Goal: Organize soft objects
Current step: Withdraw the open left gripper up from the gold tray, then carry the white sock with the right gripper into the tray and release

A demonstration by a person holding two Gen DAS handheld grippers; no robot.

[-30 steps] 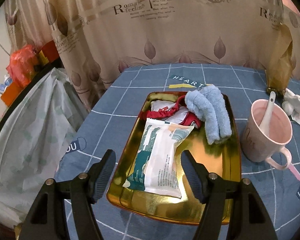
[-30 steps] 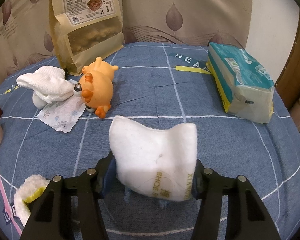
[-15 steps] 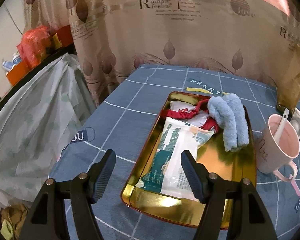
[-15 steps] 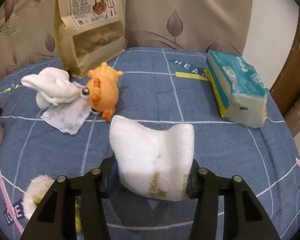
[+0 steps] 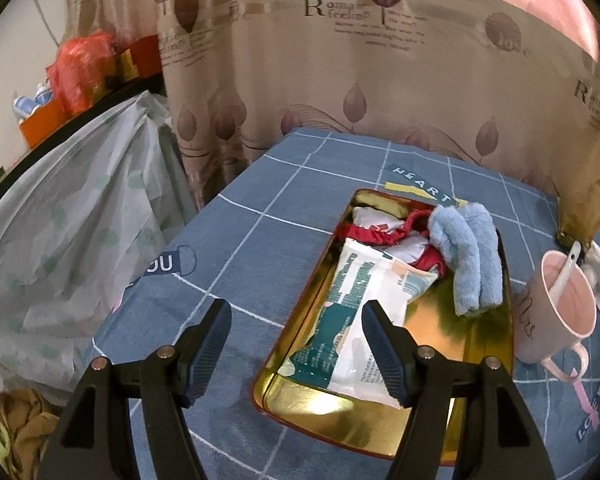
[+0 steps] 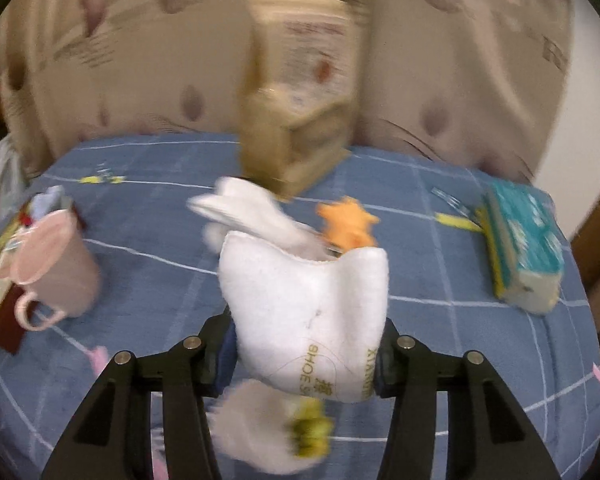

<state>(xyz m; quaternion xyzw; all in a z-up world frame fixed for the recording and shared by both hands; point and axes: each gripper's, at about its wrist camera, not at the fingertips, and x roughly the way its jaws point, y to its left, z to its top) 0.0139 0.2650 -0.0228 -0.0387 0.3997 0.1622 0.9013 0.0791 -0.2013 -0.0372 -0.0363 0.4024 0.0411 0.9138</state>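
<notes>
- Now, gold tray (image 5: 296,408) on blue grid tablecloth (image 5: 260,240): holds wipes pack (image 5: 360,312) lying lengthwise, red-and-white cloth (image 5: 384,236) at far end, folded blue towel (image 5: 468,264) along its right side. Near-right part of tray floor bare.
- Pink mug (image 5: 556,312) just right of tray, white spoon (image 5: 566,270) standing in it.
- Left gripper (image 5: 296,344) jaws spread wide, nothing between them; it hangs over near-left corner of tray, one finger over cloth, one over wipes pack.
- Right gripper (image 6: 304,356) clamps white slipper-shaped pad (image 6: 304,312), pads pressing both sides; its jaws have just been closing on it. Pad is lifted clear of table.
- Right view blurred: white fluffy item with yellow patch (image 6: 272,432) on table below pad; white cloth (image 6: 244,208) and orange toy (image 6: 348,224) behind pad; brown snack bag (image 6: 300,100) upright at back.
- Tissue pack (image 6: 520,248) near right table edge.
- Open tablecloth left of tray up to table edge; curtain (image 5: 340,80) close behind far edge.
</notes>
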